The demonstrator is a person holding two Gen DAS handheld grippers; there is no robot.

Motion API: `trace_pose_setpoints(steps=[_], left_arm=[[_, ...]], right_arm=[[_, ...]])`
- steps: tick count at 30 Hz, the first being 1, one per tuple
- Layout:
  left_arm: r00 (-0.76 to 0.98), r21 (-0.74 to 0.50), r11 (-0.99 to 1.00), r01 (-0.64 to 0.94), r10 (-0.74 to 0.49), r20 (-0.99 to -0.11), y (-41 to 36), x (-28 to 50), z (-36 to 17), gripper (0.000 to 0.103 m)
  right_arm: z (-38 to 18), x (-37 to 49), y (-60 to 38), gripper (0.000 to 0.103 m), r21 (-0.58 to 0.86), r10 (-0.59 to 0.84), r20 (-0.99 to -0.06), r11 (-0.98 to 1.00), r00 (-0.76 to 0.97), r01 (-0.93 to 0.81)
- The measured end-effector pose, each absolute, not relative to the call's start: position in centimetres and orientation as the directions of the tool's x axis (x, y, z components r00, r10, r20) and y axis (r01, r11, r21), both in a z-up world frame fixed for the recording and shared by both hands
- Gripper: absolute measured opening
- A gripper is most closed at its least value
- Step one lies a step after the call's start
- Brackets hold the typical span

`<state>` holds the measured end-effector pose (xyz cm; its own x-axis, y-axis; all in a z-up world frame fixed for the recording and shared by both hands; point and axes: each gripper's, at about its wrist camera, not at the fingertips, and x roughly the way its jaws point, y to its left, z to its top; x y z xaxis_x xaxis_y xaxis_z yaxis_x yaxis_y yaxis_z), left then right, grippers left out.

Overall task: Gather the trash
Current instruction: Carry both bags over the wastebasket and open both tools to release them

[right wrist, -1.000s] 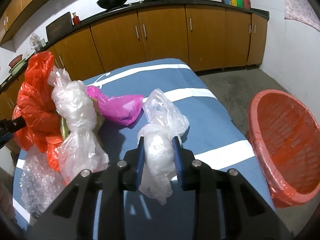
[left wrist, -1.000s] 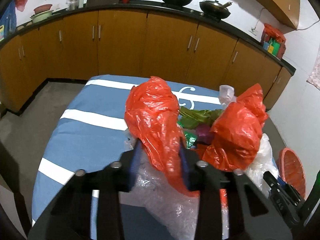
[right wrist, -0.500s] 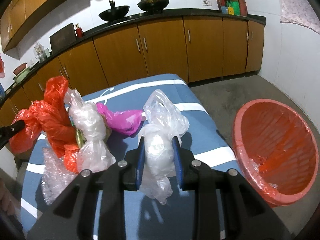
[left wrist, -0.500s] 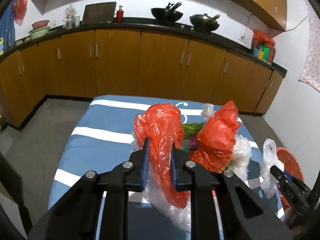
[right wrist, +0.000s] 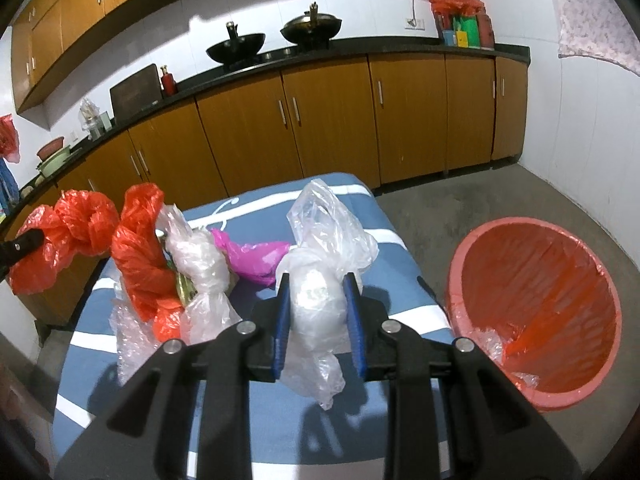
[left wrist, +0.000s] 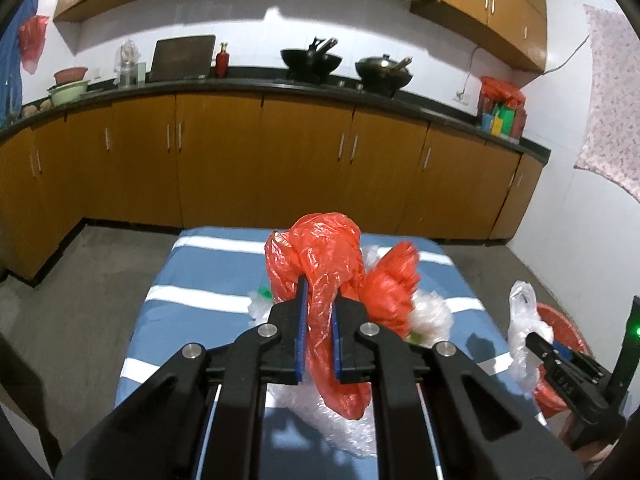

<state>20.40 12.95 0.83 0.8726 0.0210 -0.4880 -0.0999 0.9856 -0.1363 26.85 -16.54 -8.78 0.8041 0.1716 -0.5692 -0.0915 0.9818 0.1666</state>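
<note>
Both pinched bags point(left wrist: 320, 280) point(right wrist: 318, 300) higher off table point(right wrist: 256, 436); lower ends behind jaws.

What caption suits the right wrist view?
Hand-held gripper clamps a clear plastic bag above the striped table, beside the red basin.

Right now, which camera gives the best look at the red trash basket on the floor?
The right wrist view: the red trash basket shows its whole rim and lined inside, beside the blue striped table. The left wrist view catches only a sliver of it, behind the right claw and its clear bag.
</note>
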Motion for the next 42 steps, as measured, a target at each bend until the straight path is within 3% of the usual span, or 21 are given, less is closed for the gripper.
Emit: trace_pose_setpoints(steps=[9,20,31,42], left_arm=[[0.893,-0.163,0.987,0.0,-0.073,-0.444,9.4,20.1,2.9,0.009],[0.856,-0.194,0.962,0.193,-0.262,-0.446,1.1,21.7,2.2,0.009],[0.765,-0.211,0.906,0.368,-0.424,-0.485,-8.6,24.1,-0.5,0.009],[0.685,-0.212,0.868,0.45,-0.487,-0.542,-13.6,26.5,-3.5,0.009]], right_arm=[[-6.8,25.8,-18.9,0.026,0.157,0.151,-0.531,0.984,0.834,-0.078],[-6.0,24.7,-26.4,0.026,0.114,0.005,-0.518,0.991,0.855,0.064],[-7.2,24.0,-35.3,0.026,0.105,-0.145,-0.538,0.966,0.831,0.237],[-9.6,25.0,-39.6,0.026,0.105,-0.193,-0.567,0.947,0.801,0.303]])
